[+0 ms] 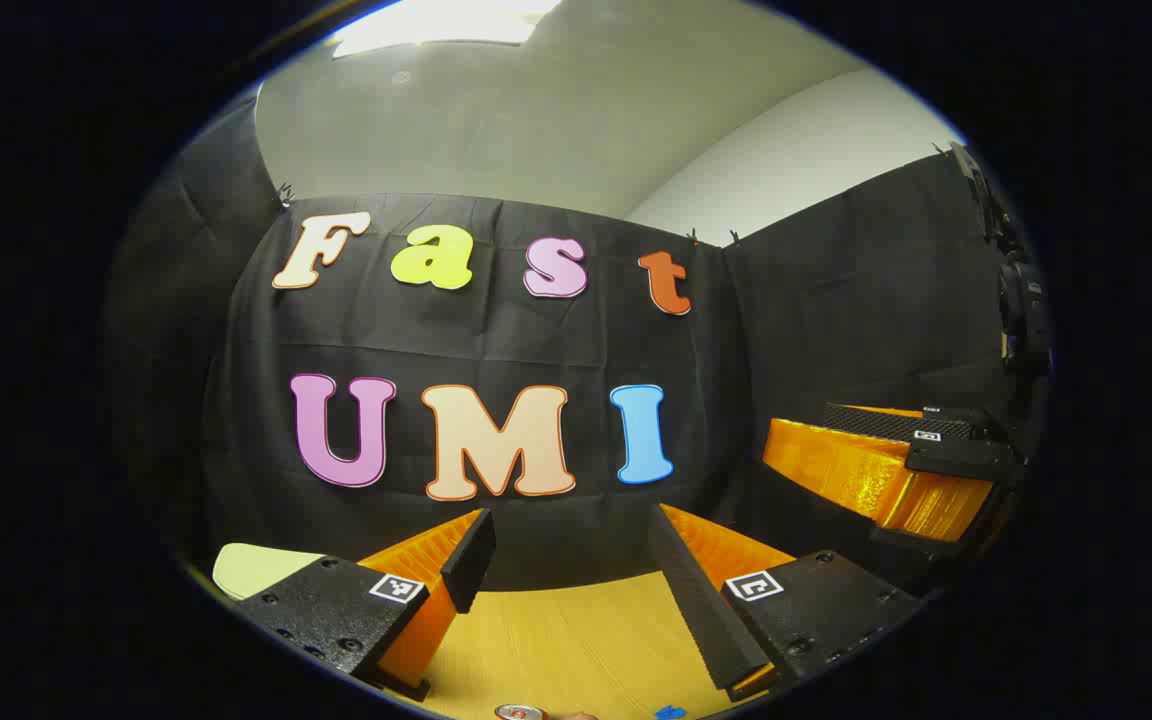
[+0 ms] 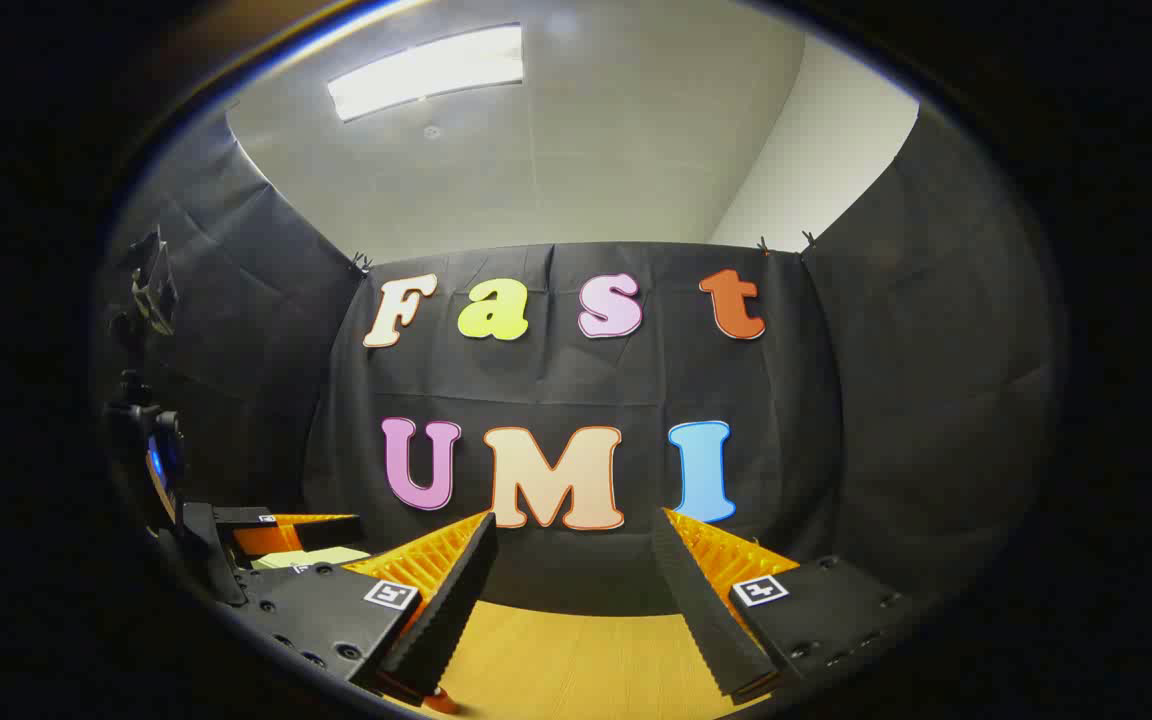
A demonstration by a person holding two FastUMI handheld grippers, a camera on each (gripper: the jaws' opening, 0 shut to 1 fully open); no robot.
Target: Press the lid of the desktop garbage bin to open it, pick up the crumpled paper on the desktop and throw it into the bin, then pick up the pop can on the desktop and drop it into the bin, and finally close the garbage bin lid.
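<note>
In the left gripper view, the silver top of the pop can point(image 1: 519, 712) peeks in at the bottom edge, on the wooden table point(image 1: 576, 640). My left gripper point(image 1: 571, 535) is held above the table with its fingers wide apart and nothing between them. A pale green rounded shape point(image 1: 256, 568), perhaps the bin, lies left of it, partly hidden by the gripper's body. My right gripper point(image 2: 574, 525) is also open and empty, facing the back wall. It appears side-on at the right point(image 1: 896, 470) of the left gripper view.
Black cloth walls close the booth at the back and on both sides. A camera on a stand point(image 2: 151, 290) rises at the left in the right gripper view. A small red thing point(image 2: 441, 703) and a small blue thing point(image 1: 669, 712) sit at the bottom edges.
</note>
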